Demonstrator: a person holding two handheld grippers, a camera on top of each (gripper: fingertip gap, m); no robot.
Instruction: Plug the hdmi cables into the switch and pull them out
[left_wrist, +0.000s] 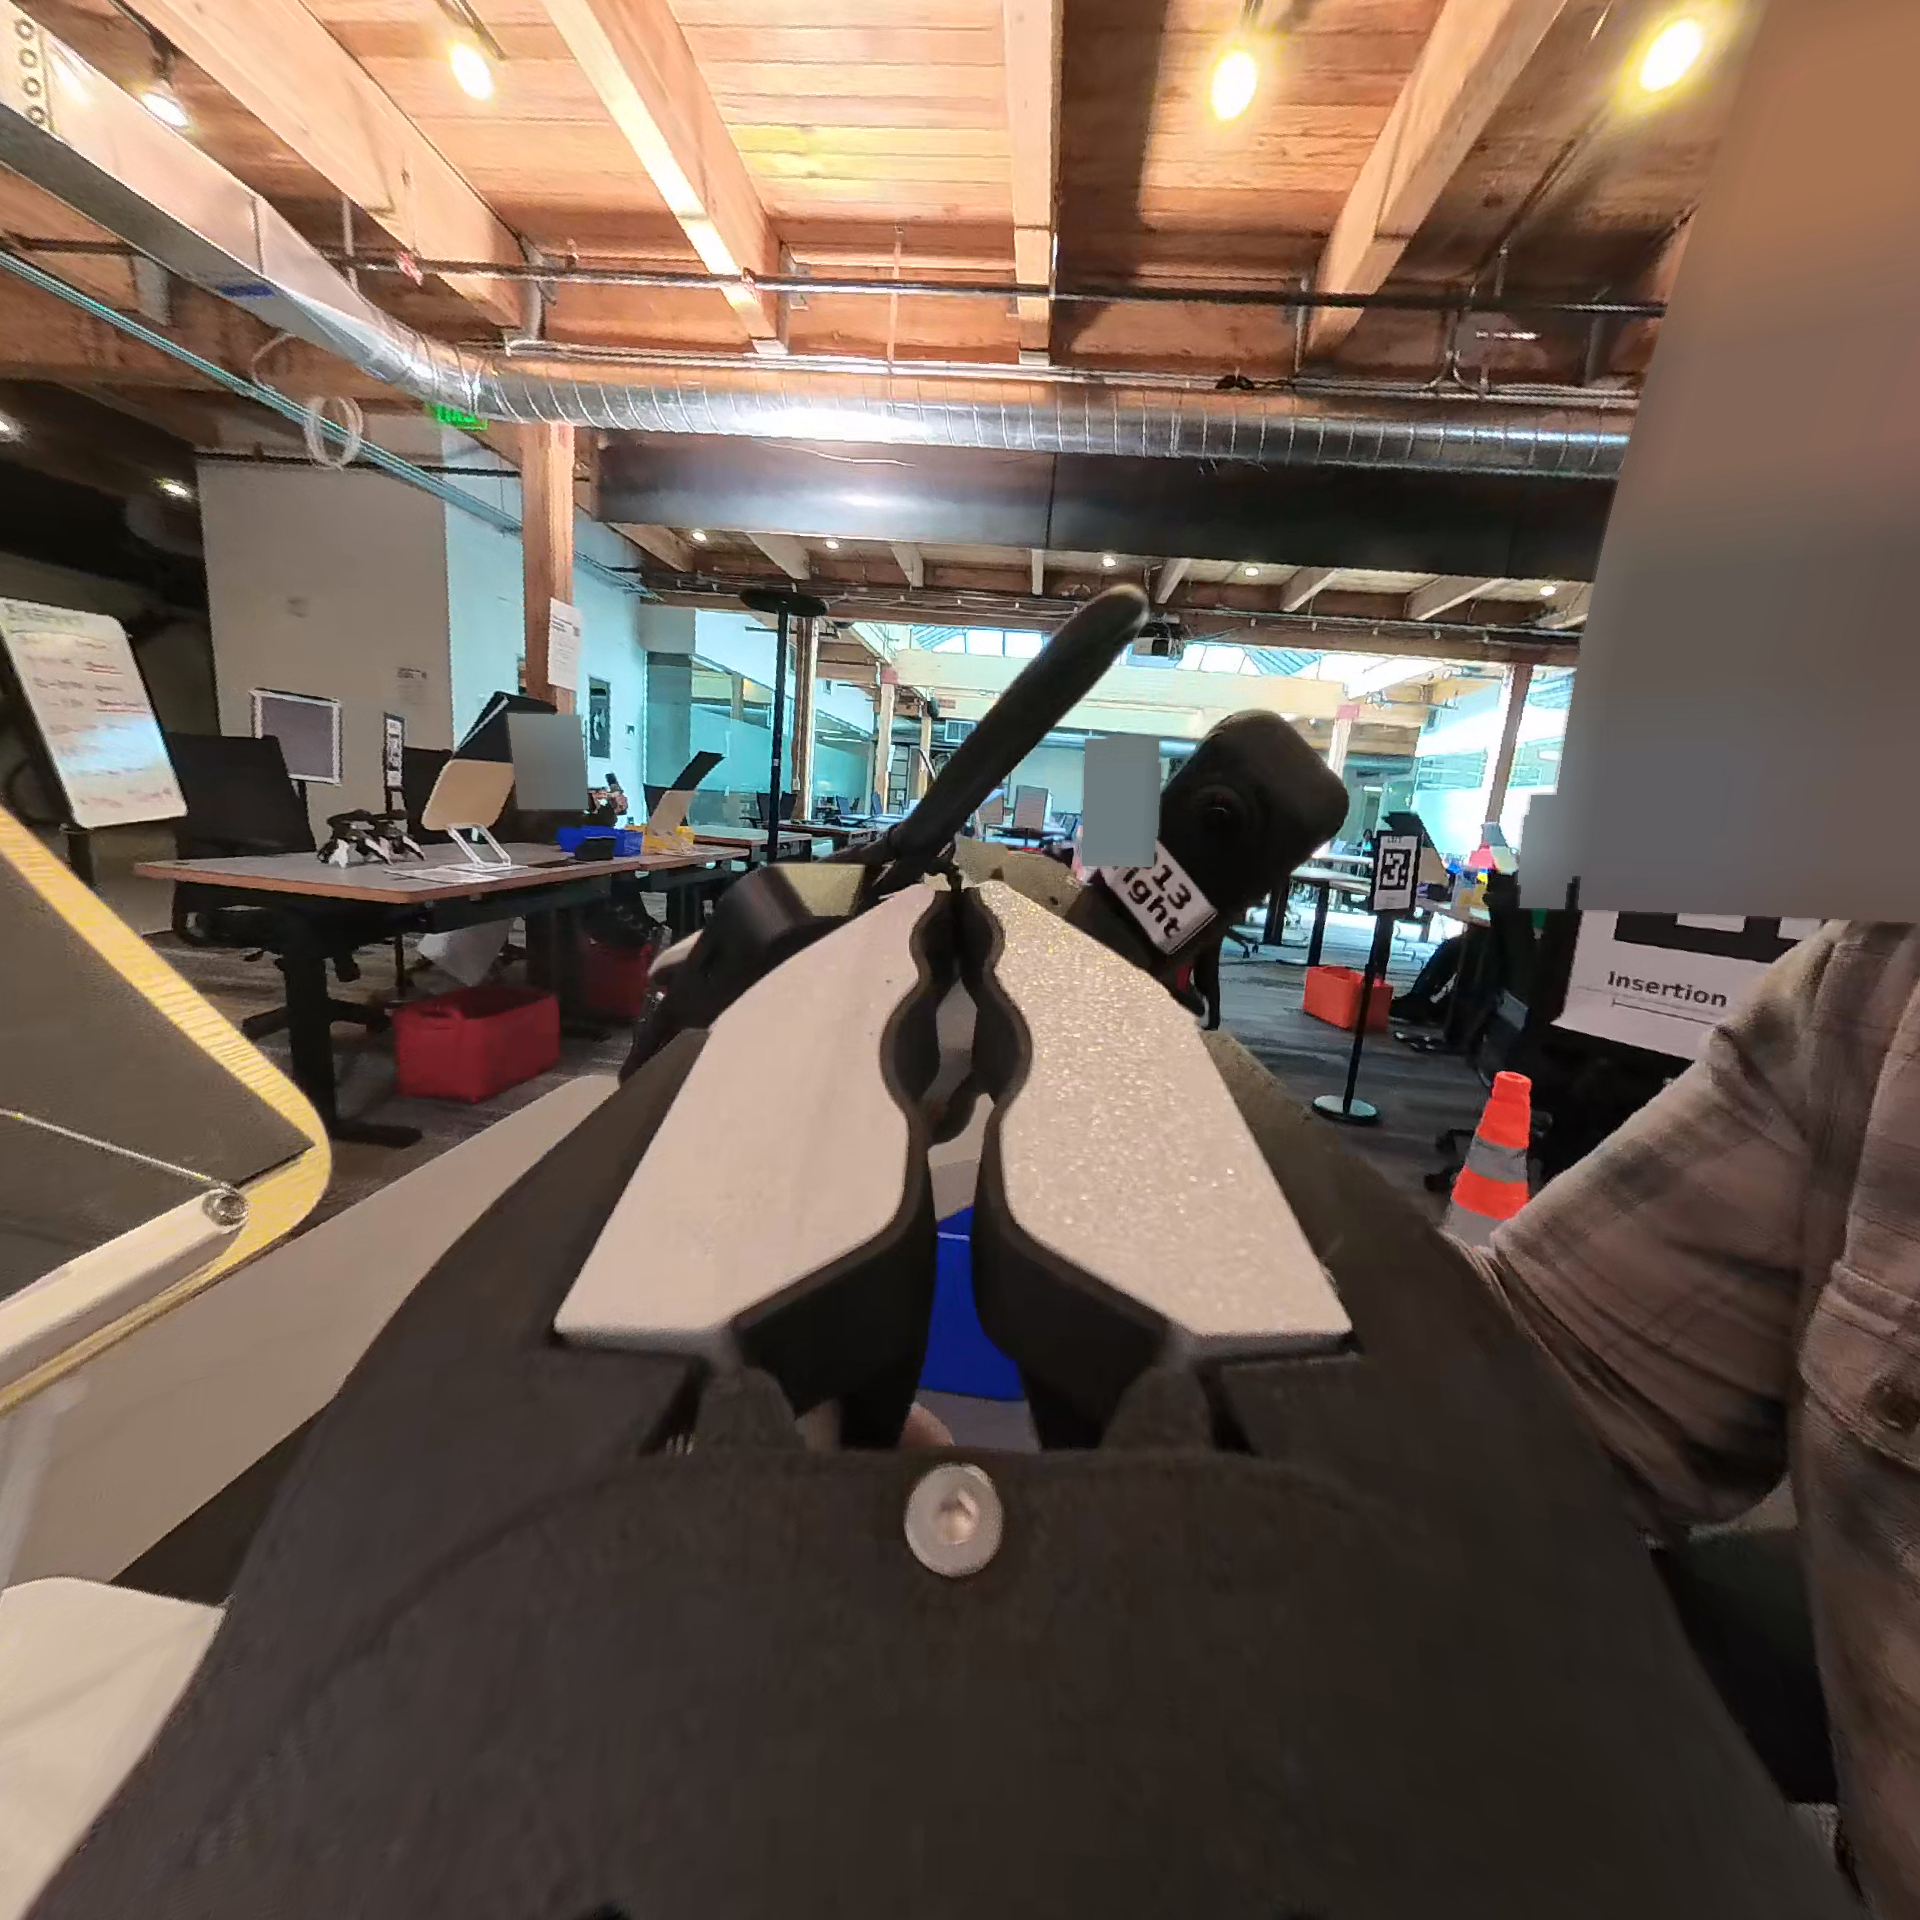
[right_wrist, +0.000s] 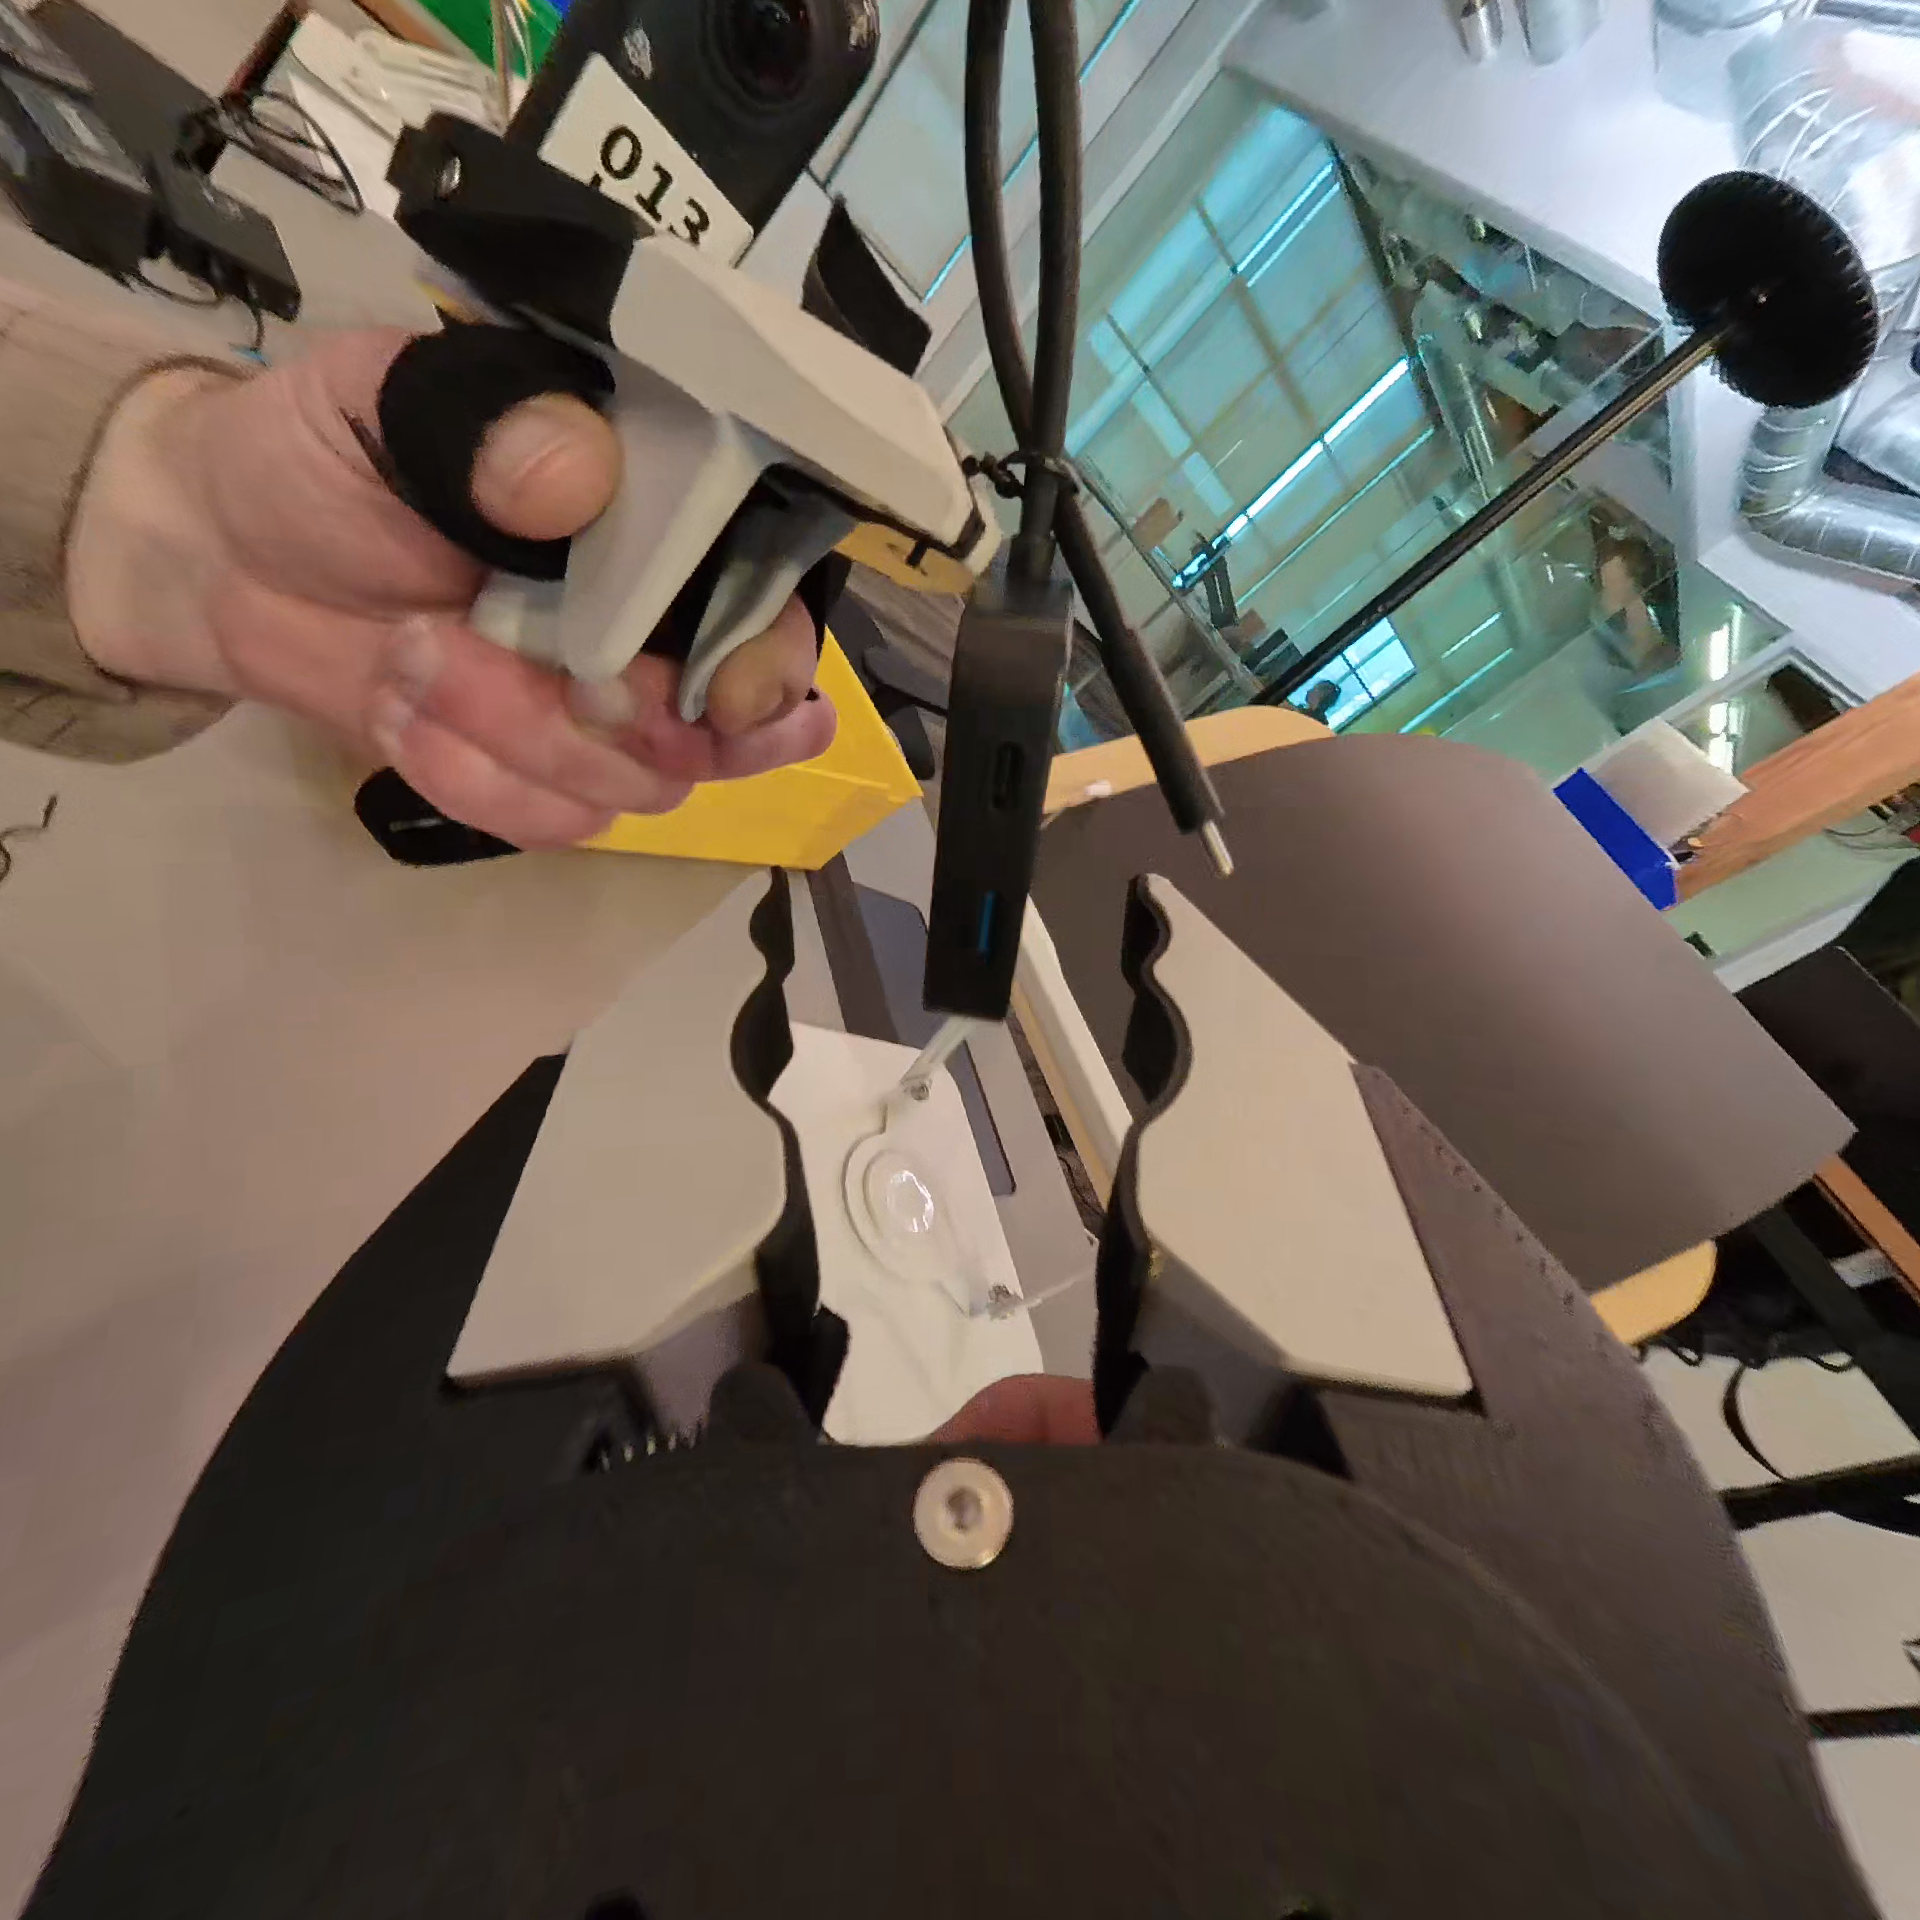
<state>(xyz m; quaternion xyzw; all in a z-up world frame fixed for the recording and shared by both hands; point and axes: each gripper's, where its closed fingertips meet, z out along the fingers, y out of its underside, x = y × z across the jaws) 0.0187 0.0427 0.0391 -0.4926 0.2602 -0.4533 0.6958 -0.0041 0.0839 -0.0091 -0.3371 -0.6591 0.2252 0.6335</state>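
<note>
- The switch (right_wrist: 992, 800), a slim black box, hangs upright in mid-air from its black cable (right_wrist: 1049, 239); no surface touches it.
- The cable loops back down beside the box and ends in a small bare plug (right_wrist: 1205, 842), dangling free just right of it.
- The left gripper (right_wrist: 961, 499) has its jaws pinched together on the cable just above the box, at a thin black tie; the left hand (right_wrist: 343, 582) works its trigger.
- The right gripper (right_wrist: 951, 925) stands with jaws wide apart, the box's lower end between the fingertips, with clear room on both sides.
- In the left wrist view the left gripper (left_wrist: 956, 904) hides the box; only the cable loop (left_wrist: 1023, 717) rises above the fingers.
- Below lie a white table (right_wrist: 208, 1039), a yellow bin (right_wrist: 790, 800) and a dark board (right_wrist: 1455, 987), all well apart from the box.
- No separate cable plugged into the box can be made out.
</note>
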